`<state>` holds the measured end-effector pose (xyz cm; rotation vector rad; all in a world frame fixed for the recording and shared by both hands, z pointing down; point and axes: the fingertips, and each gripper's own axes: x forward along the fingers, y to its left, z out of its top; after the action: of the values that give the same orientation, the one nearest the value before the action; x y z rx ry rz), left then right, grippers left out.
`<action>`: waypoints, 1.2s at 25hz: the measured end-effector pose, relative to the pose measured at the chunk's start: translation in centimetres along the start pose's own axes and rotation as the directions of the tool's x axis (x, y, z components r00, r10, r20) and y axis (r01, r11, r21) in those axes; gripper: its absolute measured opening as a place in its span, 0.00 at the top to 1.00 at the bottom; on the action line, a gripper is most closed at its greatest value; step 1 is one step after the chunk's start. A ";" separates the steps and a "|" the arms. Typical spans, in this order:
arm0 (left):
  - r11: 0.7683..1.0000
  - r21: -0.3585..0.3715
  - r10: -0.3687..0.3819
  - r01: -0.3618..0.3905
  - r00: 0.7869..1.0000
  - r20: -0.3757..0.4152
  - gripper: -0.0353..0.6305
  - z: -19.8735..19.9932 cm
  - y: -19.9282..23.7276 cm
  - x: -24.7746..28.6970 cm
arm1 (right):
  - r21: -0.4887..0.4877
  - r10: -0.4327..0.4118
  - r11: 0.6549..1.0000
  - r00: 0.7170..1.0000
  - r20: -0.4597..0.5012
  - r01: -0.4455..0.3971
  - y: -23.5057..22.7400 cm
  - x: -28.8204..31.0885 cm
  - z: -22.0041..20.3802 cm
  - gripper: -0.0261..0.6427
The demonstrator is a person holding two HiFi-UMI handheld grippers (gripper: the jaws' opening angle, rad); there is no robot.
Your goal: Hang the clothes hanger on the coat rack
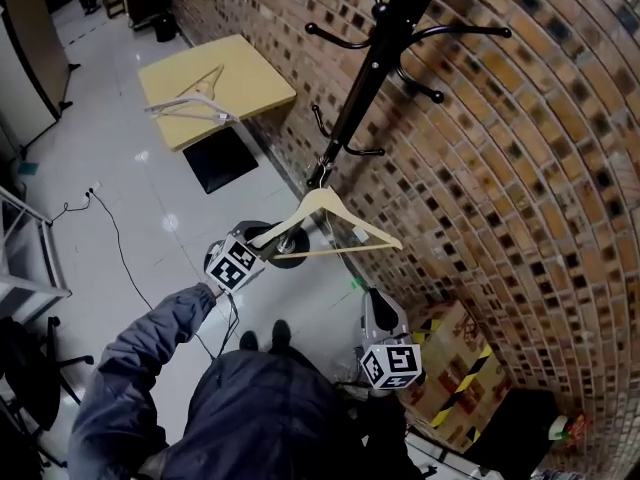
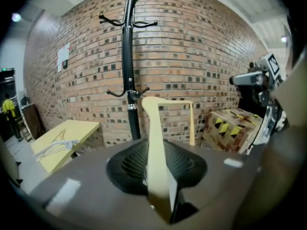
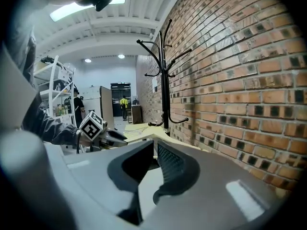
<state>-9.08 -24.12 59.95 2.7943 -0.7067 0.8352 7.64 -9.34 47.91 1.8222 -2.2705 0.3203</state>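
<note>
Wooden hanger (image 1: 330, 206) clamped in my left claw (image 1: 262, 248), rack (image 1: 372, 68) at its 12 o'clock; right claw (image 1: 375, 303) agape, empty.

HANGER: clothes hanger (image 1: 322, 200), pale wood with crossbar, is tilting with hook uppermost | HOLD: one arm end is sitting clamped in the left gripper (image 1: 258, 248) | HOOK: is lying right at the pole's lower pegs (engagement cannot be told) | RACK: coat rack (image 1: 375, 58), black, curved pegs, is standing upright.
</note>
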 end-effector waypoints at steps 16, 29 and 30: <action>0.981 -0.174 0.064 -0.086 0.989 -0.131 0.86 -6.1 4.8 7.6 | -0.003 0.048 0.999 0.999 -0.026 -0.048 -2.9 1.3 -1.2 0.92; 0.971 -0.157 0.160 -0.178 0.980 -0.121 0.67 -5.8 6.9 8.6 | -0.002 0.083 0.997 0.996 -0.018 -0.083 -5.6 1.5 -1.8 0.92; 0.969 -0.158 0.171 -0.188 0.978 -0.117 0.66 -5.8 7.0 8.4 | -0.004 0.093 0.996 0.995 -0.016 -0.094 -5.5 1.7 -1.9 0.92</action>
<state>-9.02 -32.07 69.46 2.5470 -0.9753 0.8963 12.70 -11.50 50.37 1.7081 -2.3480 0.3438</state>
